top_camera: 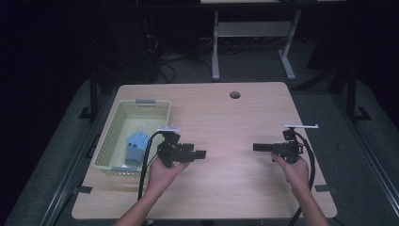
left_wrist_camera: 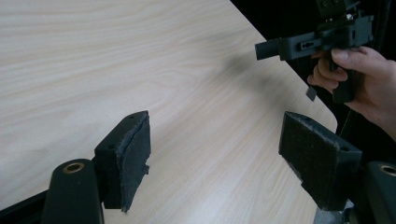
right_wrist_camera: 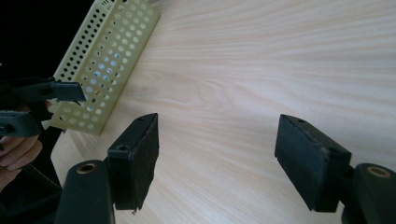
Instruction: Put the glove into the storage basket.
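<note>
Now | left tool point(top_camera: 200, 154) wide open, empty, right of basket point(top_camera: 109, 123) | right tool point(top_camera: 258, 147) likewise

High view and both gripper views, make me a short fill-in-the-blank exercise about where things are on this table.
1. The blue thing lies inside the pale green ____.
2. The basket stands nearest the person's ____ tool.
3. The left tool and the right tool both have their jaws ____, with nothing between them.
4. The two tools point ____ each other over the wooden table.

Missing words: basket; left; open; toward
</note>
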Motion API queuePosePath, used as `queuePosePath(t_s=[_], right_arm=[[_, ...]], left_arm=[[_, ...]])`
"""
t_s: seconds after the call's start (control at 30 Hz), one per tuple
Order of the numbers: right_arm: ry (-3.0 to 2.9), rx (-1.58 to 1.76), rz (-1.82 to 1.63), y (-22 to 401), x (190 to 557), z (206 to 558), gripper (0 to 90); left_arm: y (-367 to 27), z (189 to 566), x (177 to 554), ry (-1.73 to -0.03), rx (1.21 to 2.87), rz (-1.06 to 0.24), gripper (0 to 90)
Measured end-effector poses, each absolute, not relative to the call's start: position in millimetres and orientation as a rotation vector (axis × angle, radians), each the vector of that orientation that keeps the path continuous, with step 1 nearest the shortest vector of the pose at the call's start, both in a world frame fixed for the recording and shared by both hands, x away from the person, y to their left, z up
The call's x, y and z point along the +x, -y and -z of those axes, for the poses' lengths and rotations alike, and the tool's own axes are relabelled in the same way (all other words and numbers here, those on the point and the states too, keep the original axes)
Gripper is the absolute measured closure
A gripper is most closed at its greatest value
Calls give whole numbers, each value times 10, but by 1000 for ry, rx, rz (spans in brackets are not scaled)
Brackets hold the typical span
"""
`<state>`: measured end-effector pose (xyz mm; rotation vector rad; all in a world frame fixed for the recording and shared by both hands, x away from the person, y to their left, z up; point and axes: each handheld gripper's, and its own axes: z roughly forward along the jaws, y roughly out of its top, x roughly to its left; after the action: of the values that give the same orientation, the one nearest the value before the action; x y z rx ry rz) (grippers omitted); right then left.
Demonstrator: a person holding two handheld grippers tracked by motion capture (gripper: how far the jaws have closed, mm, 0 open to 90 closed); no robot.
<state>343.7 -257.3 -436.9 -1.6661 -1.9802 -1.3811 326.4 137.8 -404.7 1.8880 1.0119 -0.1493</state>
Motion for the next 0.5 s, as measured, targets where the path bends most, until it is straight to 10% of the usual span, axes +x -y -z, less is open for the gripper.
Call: queuePosePath(t_s=[0.5], right_arm=[[1936,-1710,1394,2808,3201,4542,294]], left_arm=[[-1256,4143,3008,-940,1930,131,248]])
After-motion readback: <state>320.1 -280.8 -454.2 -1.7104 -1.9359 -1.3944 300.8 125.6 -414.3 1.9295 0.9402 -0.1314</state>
